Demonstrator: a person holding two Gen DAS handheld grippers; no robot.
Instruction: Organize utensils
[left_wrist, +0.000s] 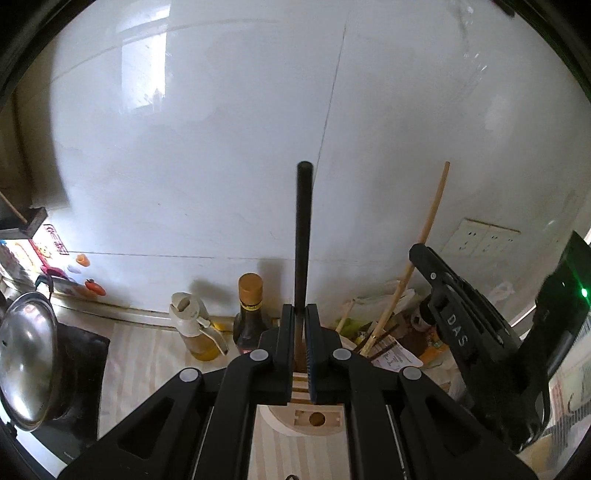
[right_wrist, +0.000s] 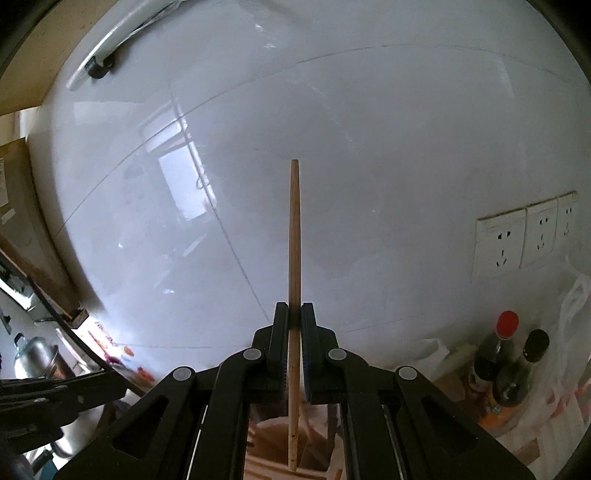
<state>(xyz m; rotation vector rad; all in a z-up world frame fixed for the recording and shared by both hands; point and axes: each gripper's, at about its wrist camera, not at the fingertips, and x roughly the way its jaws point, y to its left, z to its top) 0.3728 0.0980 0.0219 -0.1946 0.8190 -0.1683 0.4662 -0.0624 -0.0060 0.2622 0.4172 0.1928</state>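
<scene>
My left gripper (left_wrist: 300, 314) is shut on a black utensil handle (left_wrist: 303, 229) that stands upright, its lower end going down into a round wooden utensil holder (left_wrist: 314, 419) below the jaws. My right gripper (right_wrist: 294, 314) is shut on a light wooden chopstick (right_wrist: 294, 229), also upright, its lower end reaching into the wooden holder (right_wrist: 273, 439). In the left wrist view the right gripper (left_wrist: 419, 254) shows at the right, holding the same chopstick (left_wrist: 430, 221). The left gripper's body (right_wrist: 55, 402) shows at the lower left of the right wrist view.
An oil dispenser (left_wrist: 195, 325) and a dark sauce bottle (left_wrist: 249, 314) stand by the white tiled wall. A steel pot lid (left_wrist: 26, 373) lies at the left. Wall sockets (right_wrist: 524, 236), two dark bottles (right_wrist: 513, 362) and plastic bags are at the right.
</scene>
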